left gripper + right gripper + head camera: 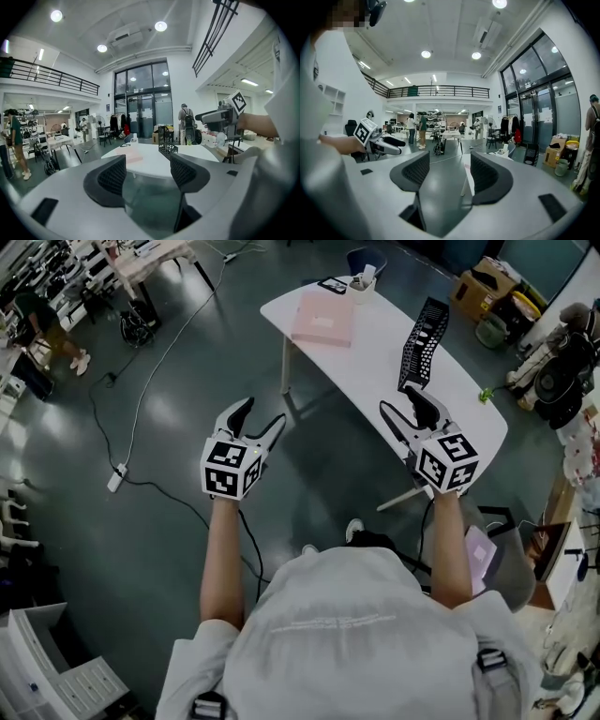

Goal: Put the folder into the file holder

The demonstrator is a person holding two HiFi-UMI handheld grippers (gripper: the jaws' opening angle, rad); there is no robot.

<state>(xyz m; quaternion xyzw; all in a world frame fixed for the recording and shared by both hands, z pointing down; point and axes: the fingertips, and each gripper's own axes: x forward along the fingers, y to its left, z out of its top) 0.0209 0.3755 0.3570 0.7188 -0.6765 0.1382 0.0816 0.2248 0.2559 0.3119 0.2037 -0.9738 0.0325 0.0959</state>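
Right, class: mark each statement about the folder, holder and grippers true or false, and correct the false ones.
1. The folder lies flat on the table. True.
2. The folder is in the holder. False: it lies apart from it, further along the table.
3. The left gripper and right gripper are open and empty. True.
4. The holder stands on the floor. False: it stands on the table.

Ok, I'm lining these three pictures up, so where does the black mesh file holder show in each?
Head view: file holder at upper right, standing on the white table.
Left gripper view: file holder just right of centre, on the table.
Right gripper view: file holder small, at mid right.
Shared landmark: the white table.
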